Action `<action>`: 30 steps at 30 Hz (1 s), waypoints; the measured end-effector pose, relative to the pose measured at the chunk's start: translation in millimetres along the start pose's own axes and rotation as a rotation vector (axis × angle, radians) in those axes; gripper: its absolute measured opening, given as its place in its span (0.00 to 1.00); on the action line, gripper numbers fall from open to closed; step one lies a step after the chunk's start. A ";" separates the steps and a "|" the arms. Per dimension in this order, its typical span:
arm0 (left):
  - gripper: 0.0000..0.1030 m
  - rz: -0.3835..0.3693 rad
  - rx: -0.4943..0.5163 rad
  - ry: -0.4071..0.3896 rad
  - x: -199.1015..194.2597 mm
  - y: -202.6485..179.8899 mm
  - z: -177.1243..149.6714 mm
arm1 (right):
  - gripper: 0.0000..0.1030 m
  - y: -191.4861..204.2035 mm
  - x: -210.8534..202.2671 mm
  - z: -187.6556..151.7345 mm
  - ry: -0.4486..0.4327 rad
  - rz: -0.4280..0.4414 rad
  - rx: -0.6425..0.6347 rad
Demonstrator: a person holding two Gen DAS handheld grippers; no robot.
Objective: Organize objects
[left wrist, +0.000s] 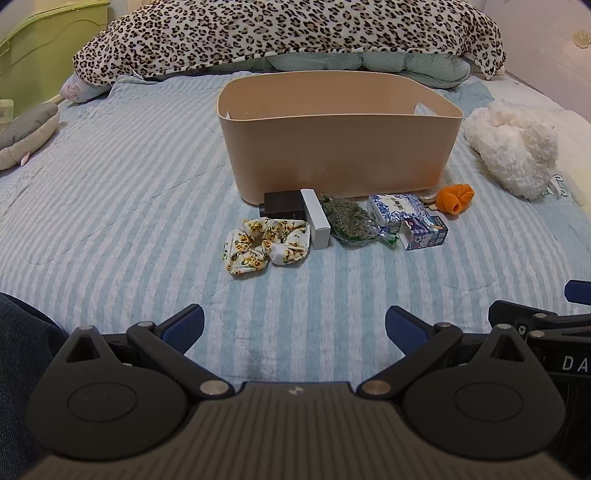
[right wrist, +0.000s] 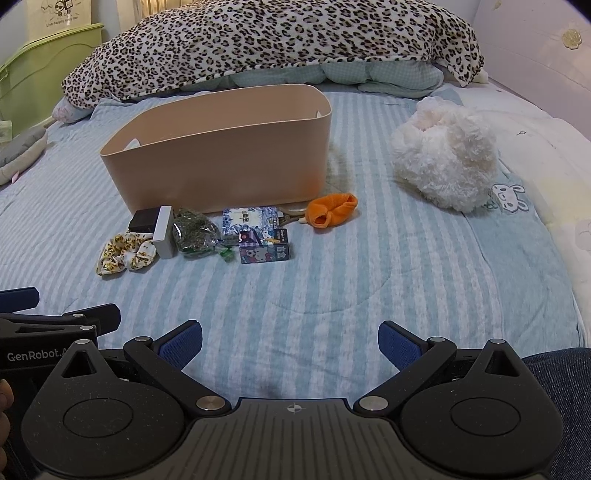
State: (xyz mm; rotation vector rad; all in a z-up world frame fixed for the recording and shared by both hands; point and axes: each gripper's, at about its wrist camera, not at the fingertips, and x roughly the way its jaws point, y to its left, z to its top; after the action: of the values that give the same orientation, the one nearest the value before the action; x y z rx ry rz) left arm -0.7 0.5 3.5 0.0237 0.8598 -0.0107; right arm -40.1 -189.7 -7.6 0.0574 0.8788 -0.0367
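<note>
A tan plastic bin (left wrist: 340, 155) (right wrist: 221, 170) stands on the striped bed. In front of it lie a floral scrunchie (left wrist: 264, 245) (right wrist: 125, 253), a dark box (left wrist: 282, 205) (right wrist: 144, 219), a white box (left wrist: 316, 218) (right wrist: 164, 232), a bag of dried greens (left wrist: 351, 219) (right wrist: 195, 234), a blue-white packet (left wrist: 395, 208) (right wrist: 247, 218), a cartoon box (left wrist: 424, 230) (right wrist: 264, 247) and an orange cloth (left wrist: 454, 197) (right wrist: 332, 208). My left gripper (left wrist: 294, 330) is open and empty, well short of the items. My right gripper (right wrist: 290, 345) is open and empty too.
A white fluffy toy (left wrist: 513, 147) (right wrist: 443, 155) lies right of the bin. A leopard-print blanket (left wrist: 288, 33) (right wrist: 273, 44) is piled behind it. A green cabinet (left wrist: 33, 55) stands at the left. A denim-clad leg (right wrist: 561, 387) is near the right gripper.
</note>
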 end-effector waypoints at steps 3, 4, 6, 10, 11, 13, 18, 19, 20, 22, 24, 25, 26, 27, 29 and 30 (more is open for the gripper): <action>1.00 -0.001 0.001 0.001 -0.1 0.1 0.1 | 1.00 -0.2 0.2 0.5 0.002 0.000 0.000; 1.00 0.000 0.002 0.001 0.3 -0.2 -0.3 | 1.00 -0.3 0.4 1.1 0.003 0.001 0.001; 1.00 0.001 0.005 0.003 0.4 0.0 1.2 | 1.00 -0.1 0.4 1.4 0.002 0.001 0.001; 1.00 0.001 0.005 0.004 1.1 0.1 1.8 | 1.00 0.1 0.5 1.9 0.003 0.002 0.001; 1.00 0.001 0.005 0.005 1.6 0.4 2.6 | 1.00 0.3 0.6 1.7 0.003 0.002 0.001; 1.00 0.001 0.005 0.005 2.1 0.5 3.1 | 1.00 0.2 1.3 2.6 0.004 0.002 0.000; 1.00 0.000 0.010 0.007 4.7 0.7 4.6 | 1.00 0.3 1.6 2.9 0.003 0.003 0.000; 1.00 0.000 0.010 0.008 5.5 0.4 4.7 | 1.00 0.3 1.8 3.1 0.004 0.002 0.000; 1.00 -0.001 0.011 0.008 6.2 0.3 4.7 | 1.00 0.1 1.8 3.1 0.004 0.003 0.000; 1.00 -0.001 0.011 0.009 7.7 -0.4 4.2 | 1.00 0.2 1.3 3.2 0.004 0.003 0.001; 1.00 -0.001 0.012 0.009 8.1 -0.3 4.2 | 1.00 0.3 0.9 3.2 0.004 0.003 0.000; 1.00 -0.001 0.011 0.009 7.9 -0.5 4.0 | 1.00 0.0 2.1 4.1 0.005 0.003 0.000; 1.00 0.000 0.010 0.010 8.6 -0.4 3.9 | 1.00 0.0 2.0 4.1 0.005 0.003 0.000; 1.00 0.000 0.010 0.011 9.2 -0.3 4.1 | 1.00 -0.1 2.6 4.6 0.005 0.003 0.001; 1.00 0.000 0.010 0.012 10.3 -0.2 4.4 | 1.00 -0.7 4.6 5.9 0.007 0.003 0.004; 1.00 0.000 0.011 0.013 10.6 -0.3 4.3 | 1.00 -1.0 5.4 6.2 0.009 0.004 0.005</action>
State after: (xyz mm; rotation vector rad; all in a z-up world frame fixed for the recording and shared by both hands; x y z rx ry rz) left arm 9.5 0.1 -1.7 0.0339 0.8724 -0.0151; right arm -32.0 -191.1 -7.8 0.0635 0.8874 -0.0352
